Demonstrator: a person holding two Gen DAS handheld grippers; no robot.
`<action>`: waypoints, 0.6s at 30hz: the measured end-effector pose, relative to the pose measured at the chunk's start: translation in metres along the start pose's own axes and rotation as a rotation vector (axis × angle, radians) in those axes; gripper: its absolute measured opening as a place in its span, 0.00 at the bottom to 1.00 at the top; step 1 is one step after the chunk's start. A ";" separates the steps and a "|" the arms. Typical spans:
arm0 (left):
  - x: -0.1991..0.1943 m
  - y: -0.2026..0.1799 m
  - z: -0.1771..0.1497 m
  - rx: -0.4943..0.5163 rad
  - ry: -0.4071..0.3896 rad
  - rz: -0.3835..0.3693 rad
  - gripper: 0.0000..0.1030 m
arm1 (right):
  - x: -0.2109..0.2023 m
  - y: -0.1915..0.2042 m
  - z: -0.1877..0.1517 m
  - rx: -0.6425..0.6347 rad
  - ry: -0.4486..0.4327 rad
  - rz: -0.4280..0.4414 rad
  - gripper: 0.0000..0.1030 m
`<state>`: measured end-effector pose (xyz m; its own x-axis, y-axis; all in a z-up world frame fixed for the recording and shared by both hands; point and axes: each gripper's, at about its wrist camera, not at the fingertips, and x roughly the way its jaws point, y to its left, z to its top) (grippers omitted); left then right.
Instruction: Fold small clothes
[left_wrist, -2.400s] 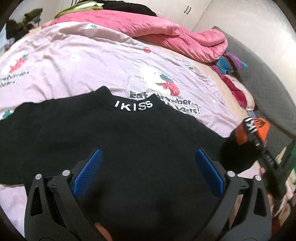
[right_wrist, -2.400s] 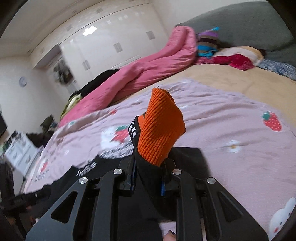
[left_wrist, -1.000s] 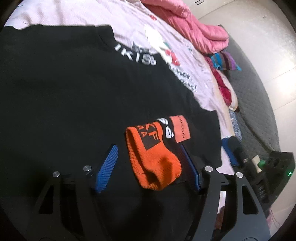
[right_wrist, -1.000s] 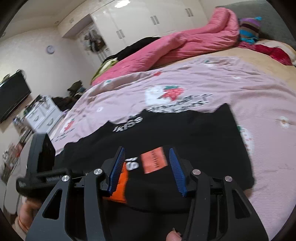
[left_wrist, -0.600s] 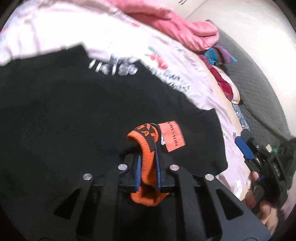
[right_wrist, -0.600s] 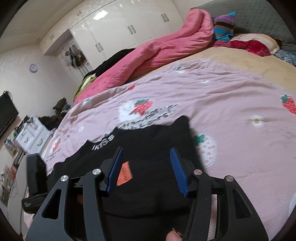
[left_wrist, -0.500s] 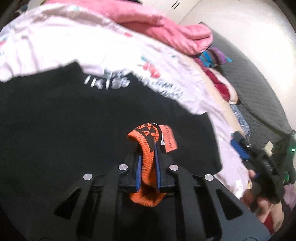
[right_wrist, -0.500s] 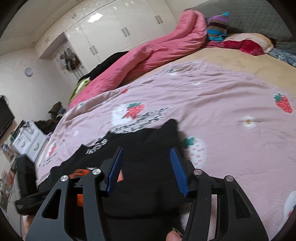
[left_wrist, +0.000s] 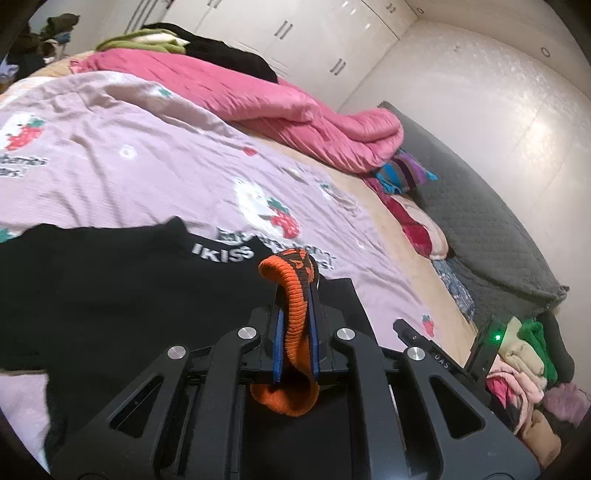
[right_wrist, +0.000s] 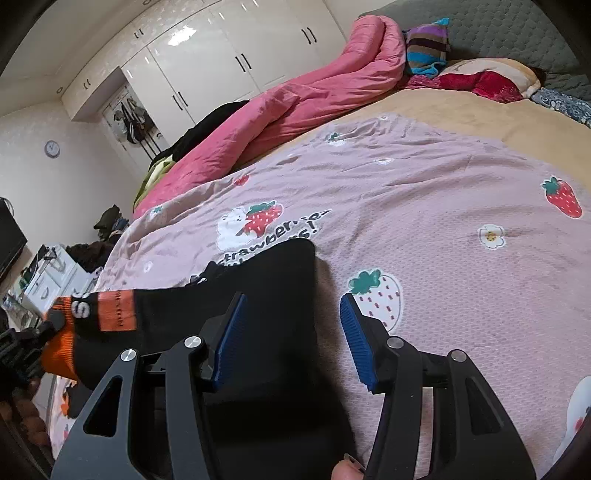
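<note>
Pink strawberry-print bedding (left_wrist: 147, 173) covered the bed, a black top (left_wrist: 110, 280) spread across it. Only the left wrist view showed the left gripper (left_wrist: 294, 332) clamped tight on an orange sock cuff (left_wrist: 295, 321), lifted above the top. Only the right wrist view showed the right gripper (right_wrist: 291, 339) half open and empty over the top's edge, the sock (right_wrist: 110, 317) well to its left.

Left hand-held gripper (left_wrist: 294, 332) clamped shut; right hand-held gripper (right_wrist: 291, 341) half open.
</note>
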<state>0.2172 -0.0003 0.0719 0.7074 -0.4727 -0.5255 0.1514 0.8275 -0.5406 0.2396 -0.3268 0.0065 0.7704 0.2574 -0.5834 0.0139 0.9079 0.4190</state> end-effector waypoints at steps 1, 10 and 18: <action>-0.004 0.003 0.000 -0.003 -0.003 0.009 0.04 | 0.001 0.002 0.000 -0.003 0.002 0.001 0.49; -0.005 0.044 -0.008 -0.077 0.034 0.075 0.04 | 0.007 0.017 -0.006 -0.052 0.014 0.000 0.49; -0.002 0.060 -0.015 -0.079 0.067 0.144 0.04 | 0.017 0.039 -0.014 -0.140 0.041 0.003 0.49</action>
<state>0.2143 0.0460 0.0306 0.6701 -0.3720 -0.6423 -0.0053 0.8629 -0.5054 0.2444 -0.2826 0.0032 0.7433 0.2711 -0.6116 -0.0799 0.9436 0.3212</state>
